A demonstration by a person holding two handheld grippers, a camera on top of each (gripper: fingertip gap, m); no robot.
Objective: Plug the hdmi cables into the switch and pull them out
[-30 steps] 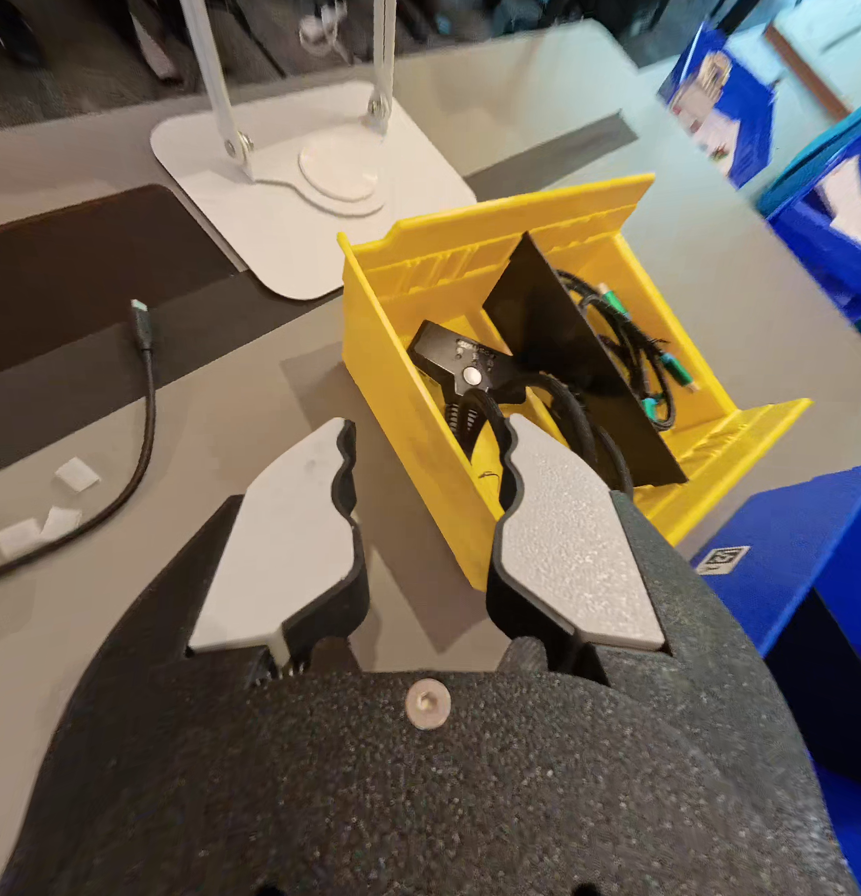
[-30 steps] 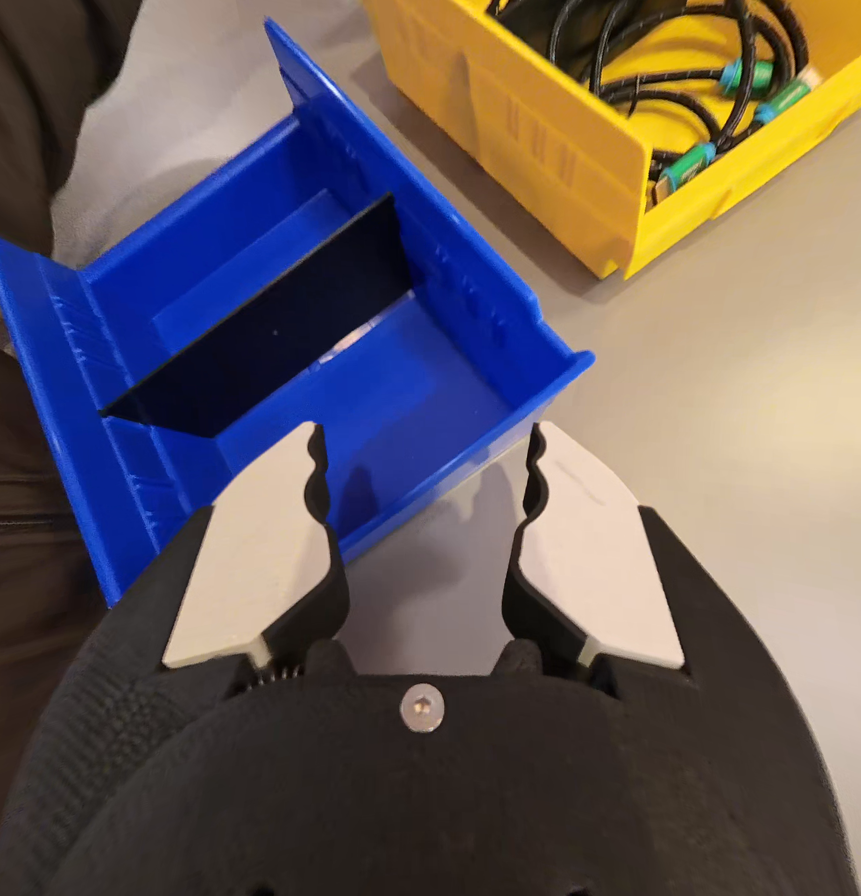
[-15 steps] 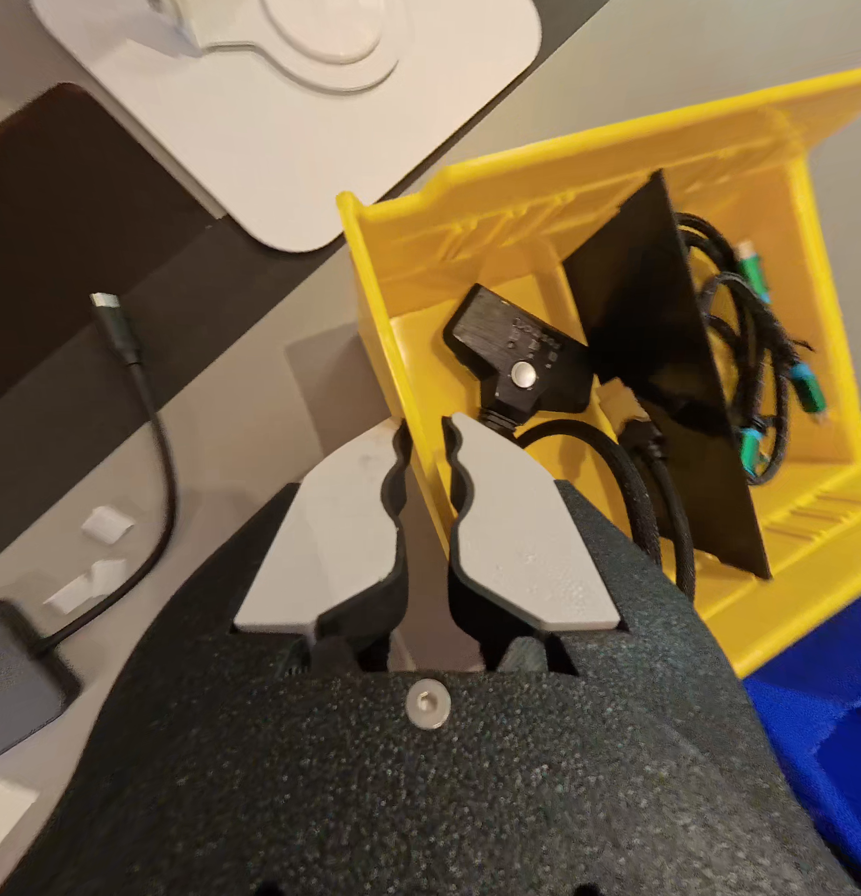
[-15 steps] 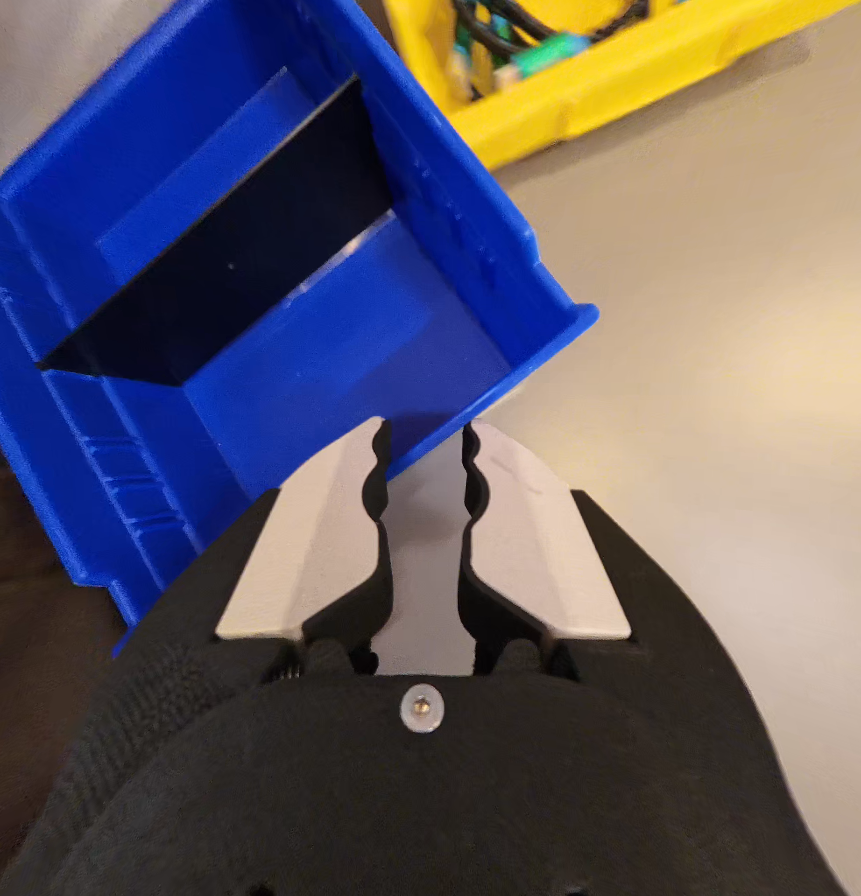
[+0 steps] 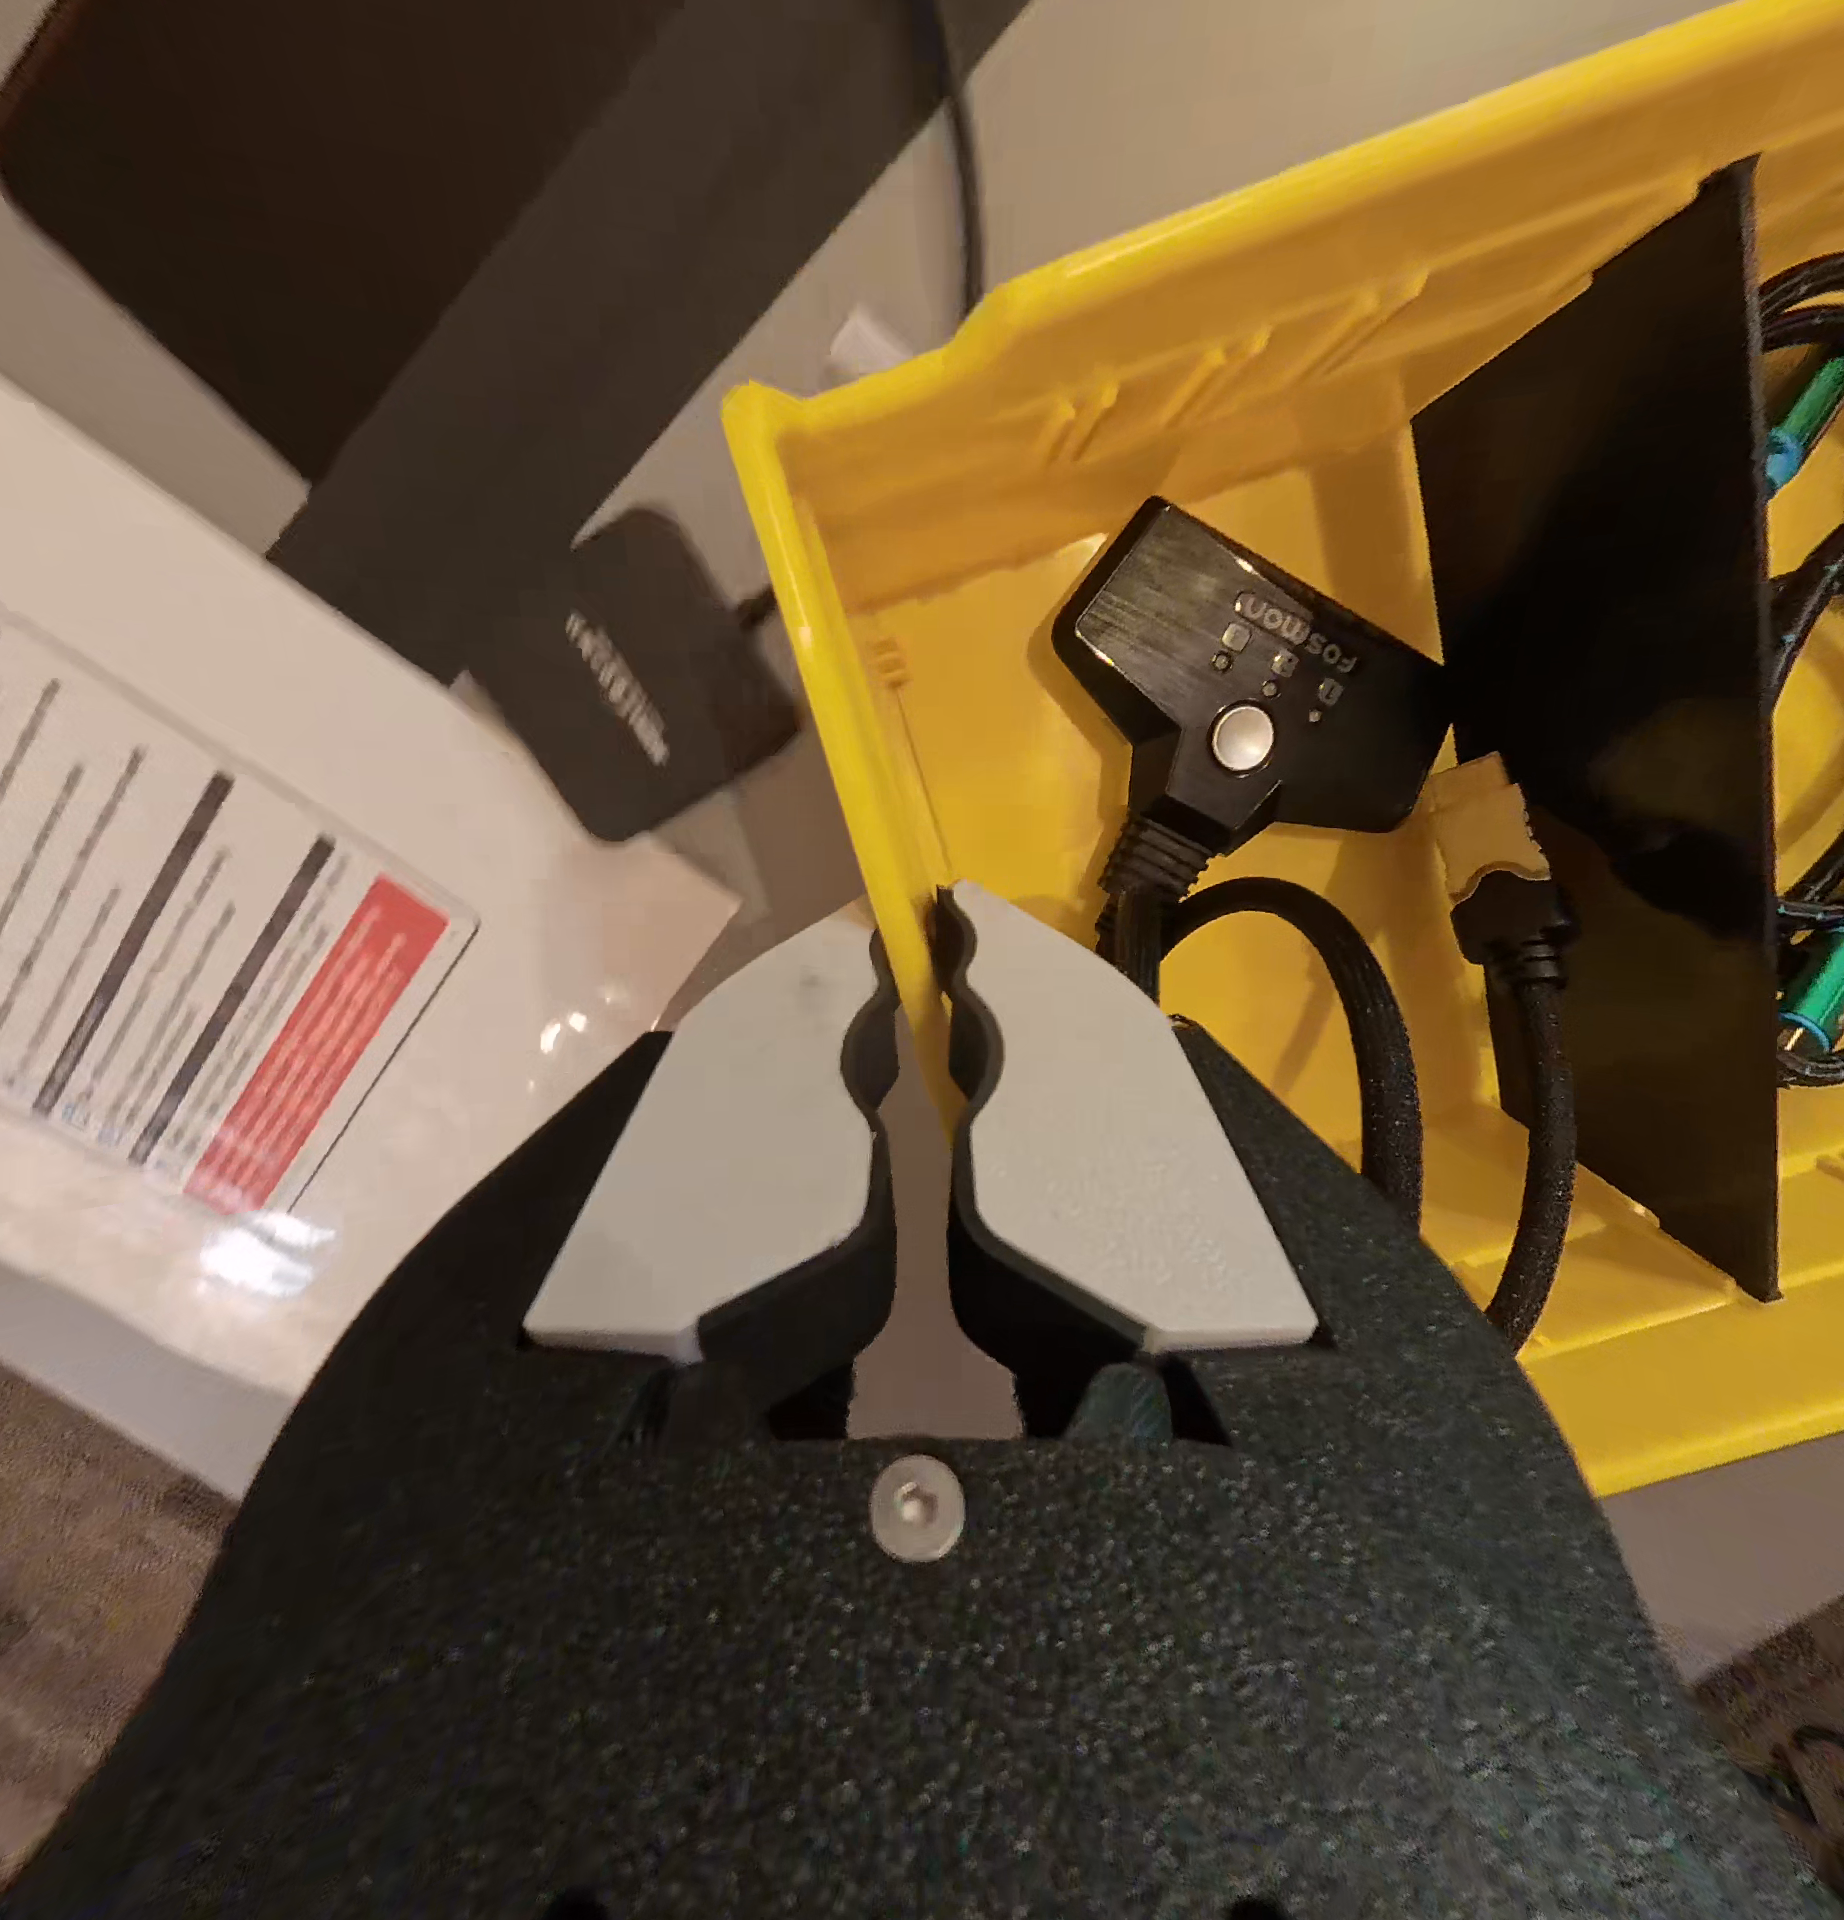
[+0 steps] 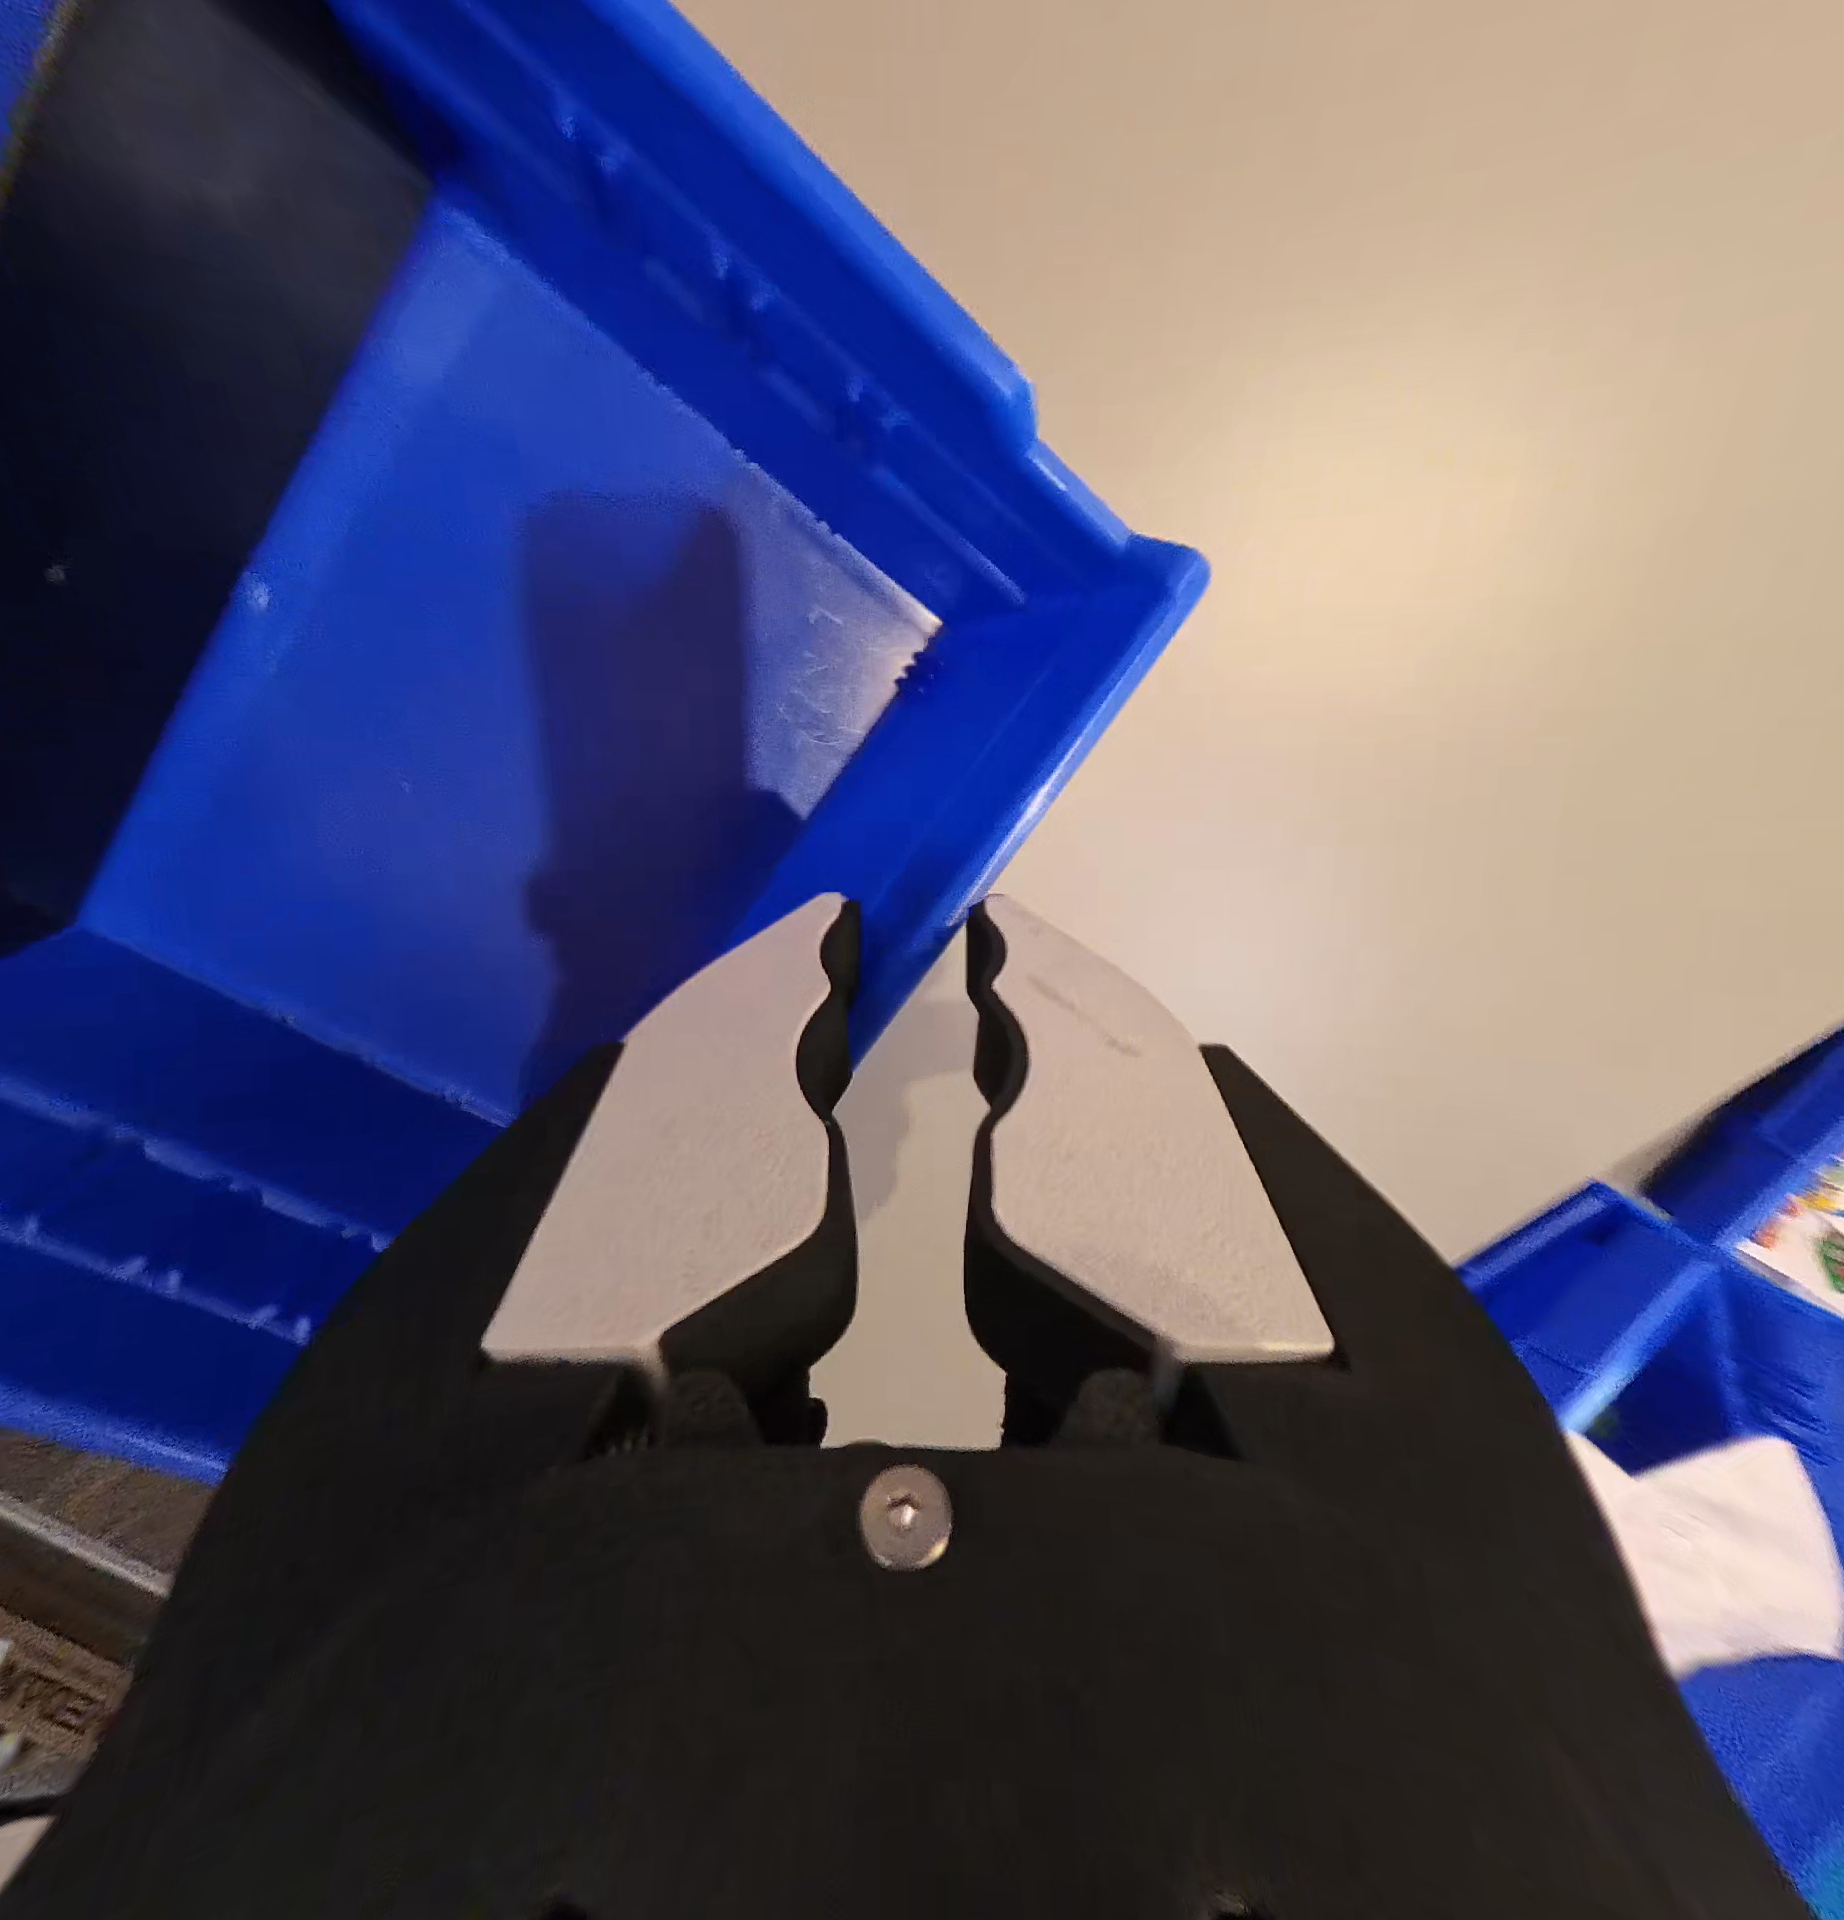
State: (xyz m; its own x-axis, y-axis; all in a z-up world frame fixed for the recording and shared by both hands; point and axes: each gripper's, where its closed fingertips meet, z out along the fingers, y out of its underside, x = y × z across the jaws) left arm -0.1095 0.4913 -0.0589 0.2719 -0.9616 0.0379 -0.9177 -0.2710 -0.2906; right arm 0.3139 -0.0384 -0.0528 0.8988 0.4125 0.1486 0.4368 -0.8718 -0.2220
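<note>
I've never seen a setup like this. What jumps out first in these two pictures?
Two bright bins, each with a gripper clamped on its edge. The left gripper pinches the side wall of the yellow bin, which holds a black switch box and cables beside a black divider. The right gripper grips the front lip of the blue bin, which looks empty apart from its dark divider.

warm indoor light, soft shadows; edges blurred and bent by wide-angle lens.
</note>
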